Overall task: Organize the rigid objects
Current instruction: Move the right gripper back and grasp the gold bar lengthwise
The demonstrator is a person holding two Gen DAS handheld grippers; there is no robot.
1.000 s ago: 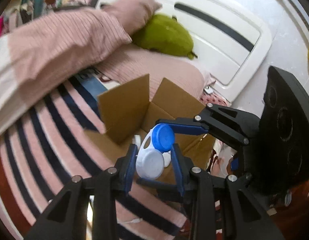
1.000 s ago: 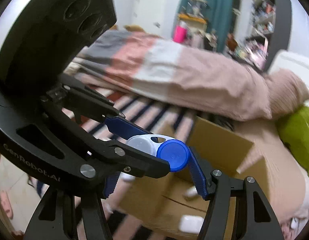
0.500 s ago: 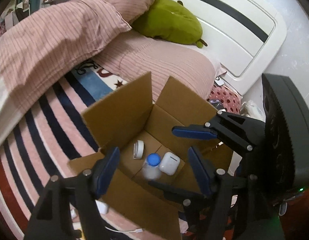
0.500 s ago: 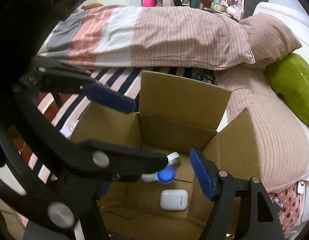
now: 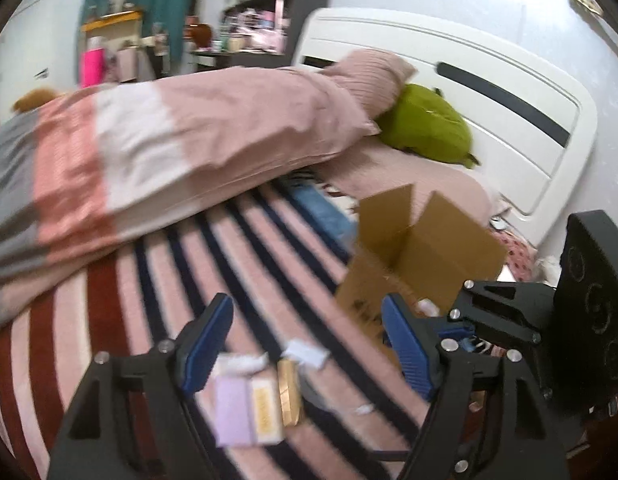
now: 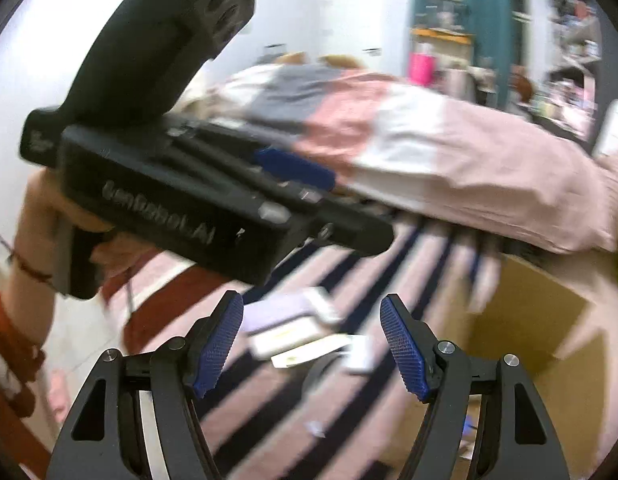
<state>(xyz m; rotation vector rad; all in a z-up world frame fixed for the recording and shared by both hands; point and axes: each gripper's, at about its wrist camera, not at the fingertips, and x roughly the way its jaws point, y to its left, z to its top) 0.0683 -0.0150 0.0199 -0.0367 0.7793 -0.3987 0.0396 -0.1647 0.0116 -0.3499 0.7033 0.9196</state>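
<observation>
Both claws have swung off the box and hang over the striped bedspread. The left claw (image 5: 305, 344) stands wide open with nothing between its blue pads; half a second back it was gaping over the cardboard box, and a second back both claws pinched the white-and-blue contact lens case together. That case is out of view now; it was last seen dropping into the box beside a white earbud case, so I judge that item is stowed.

The right claw (image 6: 311, 346) is equally wide open and empty, low in the centre of its own frame.

Just past the left claw, at lower centre, lies a loose, blurred clutter: a lilac booklet (image 5: 233, 412), a slim gold-coloured case (image 5: 289, 394) touching its right edge, and crumpled white paper (image 5: 307, 354) just above. These look like the next candidates.

Farther off, right of centre, the cardboard box (image 5: 413, 248) stands with flaps up. Beyond it, the pink duvet (image 5: 197, 140) and a green plush toy (image 5: 427, 128) sit against the white headboard (image 5: 509, 92).
</observation>
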